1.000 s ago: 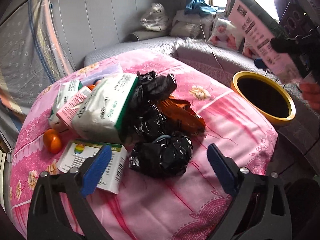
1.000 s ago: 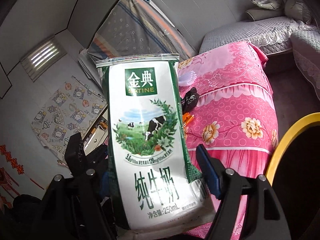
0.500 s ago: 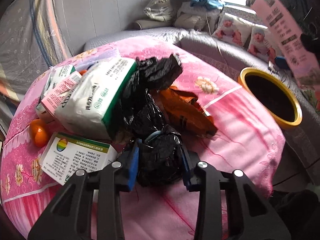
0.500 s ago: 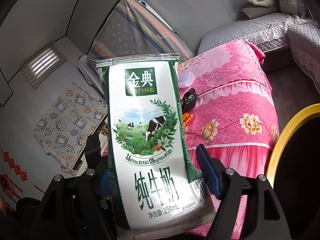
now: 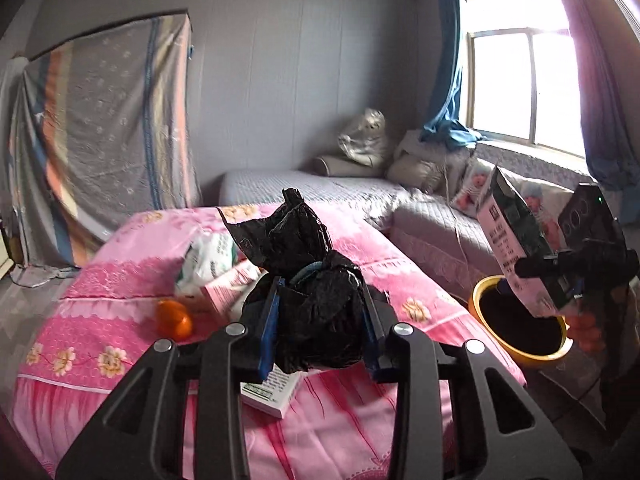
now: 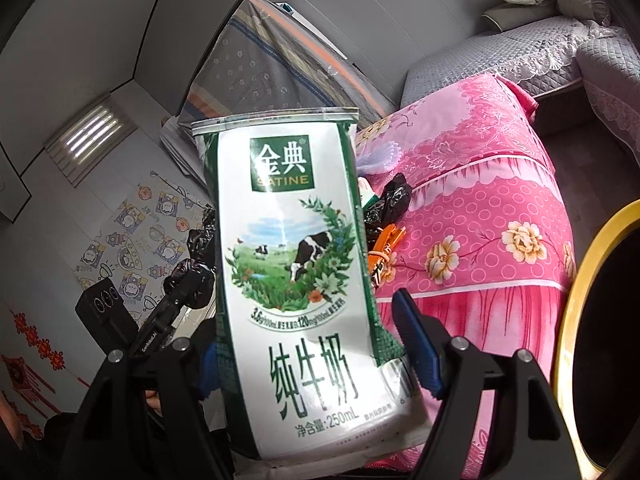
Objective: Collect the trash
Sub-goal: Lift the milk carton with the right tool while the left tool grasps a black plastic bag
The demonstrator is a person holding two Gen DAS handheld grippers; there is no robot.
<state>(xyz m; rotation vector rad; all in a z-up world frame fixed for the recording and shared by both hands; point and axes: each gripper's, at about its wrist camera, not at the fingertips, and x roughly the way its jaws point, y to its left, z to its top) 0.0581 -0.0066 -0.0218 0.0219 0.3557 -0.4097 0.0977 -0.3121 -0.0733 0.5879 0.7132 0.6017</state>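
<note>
Trash pinched in both tongs. From the left wrist: left gripper (image 5: 320, 316) clamped on black plastic bag (image 5: 304, 240), jaws just drawn in around it, blue pads pressed into the crumpled bundle, loose tail poking up and away. Hung above pink-clothed table (image 5: 120, 320), with orange (image 5: 174, 318) and boxes lying at near left. Found, right of these tongs and lower, on the floor: yellow-rimmed bin (image 5: 528, 357), mouth upward. Called, by the look of it, for a swing rightward and down. Saw milk carton (image 5: 516, 256) tilted over the bin at far right. From the right wrist: right gripper (image 6: 312, 356) spread wide yet pinching the carton across its lower body, long axis running up and away along the fingers, sealed top far. Caught the bin's rim at the right edge, near the right pad. Judged the right hand much nearer the bin than the left, so the carton probably first in.
</note>
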